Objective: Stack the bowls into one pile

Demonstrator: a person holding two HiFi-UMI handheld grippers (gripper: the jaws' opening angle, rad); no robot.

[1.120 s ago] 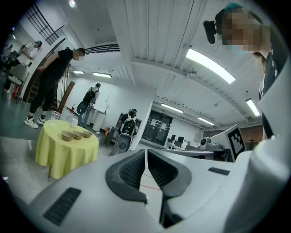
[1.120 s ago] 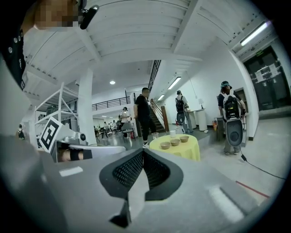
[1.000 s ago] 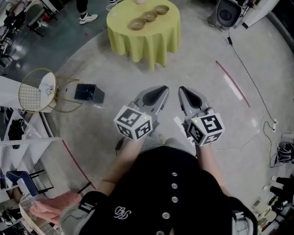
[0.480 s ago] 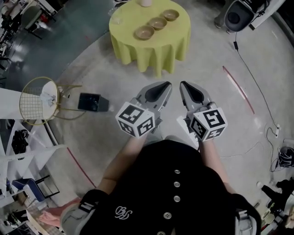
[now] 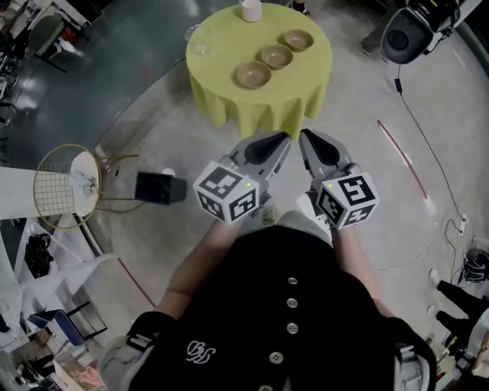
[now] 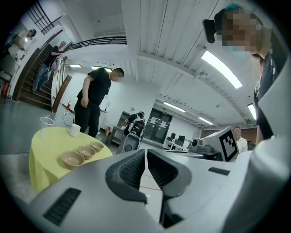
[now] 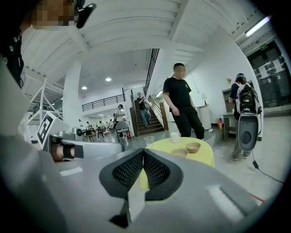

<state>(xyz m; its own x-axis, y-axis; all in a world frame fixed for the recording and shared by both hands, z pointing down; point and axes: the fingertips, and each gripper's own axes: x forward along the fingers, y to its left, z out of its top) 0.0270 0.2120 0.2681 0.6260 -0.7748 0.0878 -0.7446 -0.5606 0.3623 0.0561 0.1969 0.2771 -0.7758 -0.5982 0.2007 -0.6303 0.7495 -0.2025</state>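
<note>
The fingers [image 6: 131, 169] of the left gripper [image 5: 286, 137] are pressed together with nothing between them, and the fingers [image 7: 128, 169] of the right gripper [image 5: 303, 134] meet tip to tip, also on nothing. The person holds both grippers side by side in front of a black shirt [image 5: 290, 305], above the floor. Their tips are near each other and aimed toward a round table [image 5: 229, 107] draped in a yellow-green cloth, which stands well apart from them. Three tan bowls sit upright on the table in a slanted row, none inside another. The first bowl [image 5: 253, 74] is closest to the table's near edge, the second bowl [image 5: 276, 56] is just beyond it near the middle, and the third bowl [image 5: 298, 40] is toward the far right edge. Small gaps separate them. A white cup [image 5: 250, 11] stands at the far edge and a clear cup [image 5: 198, 47] at the left edge. In the gripper views a bystander in black [image 6: 94, 104] stands just behind the table. On the floor to the left lie a black box [image 5: 160, 187] and a gold wire frame [image 5: 65, 183].
</note>
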